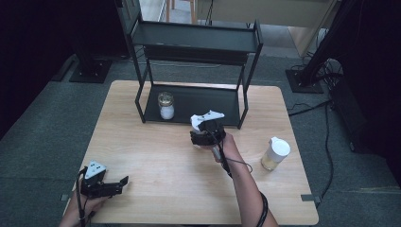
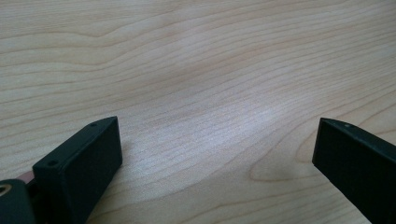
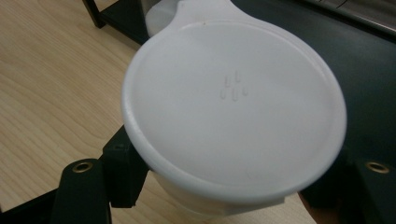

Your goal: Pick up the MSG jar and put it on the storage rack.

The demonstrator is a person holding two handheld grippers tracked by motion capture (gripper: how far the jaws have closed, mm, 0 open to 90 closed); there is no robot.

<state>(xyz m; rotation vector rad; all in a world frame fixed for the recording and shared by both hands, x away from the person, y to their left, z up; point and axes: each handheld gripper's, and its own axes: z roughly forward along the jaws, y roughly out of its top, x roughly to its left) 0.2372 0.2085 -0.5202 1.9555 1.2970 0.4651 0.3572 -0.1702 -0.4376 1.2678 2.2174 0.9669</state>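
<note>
Nearest the person, the left gripper [image 1: 124, 182] rests at the near-left corner of the pale wooden table [image 1: 156, 179], well apart from the black two-tier metal shelf rack [image 1: 196, 45] at the far side. In the left gripper view its two black jaws stand spread wide over bare wood grain, with nothing between them, so this hand looks idle.

Farther in, just in front of the rack's lower shelf, the right gripper [image 1: 202, 122] is pinched shut on a jar with a round white plastic lid [image 3: 233, 107]. In the right gripper view the black jaws press in from both sides just below the lid's rim, and the lid's small tab points toward the rack. The jar's body is hidden under the lid, so its contents cannot be told.

To the right of the rack, near the table's right edge, a white-capped jar of yellowish contents [image 1: 275, 153] stands upright and untouched.

Farthest, on the left part of the rack's lower shelf, a clear glass jar of white powder [image 1: 166, 106] stands upright.

By my reading, the work is stocking the rack: one jar is placed, one is gripped and almost at the shelf, one remains.
</note>
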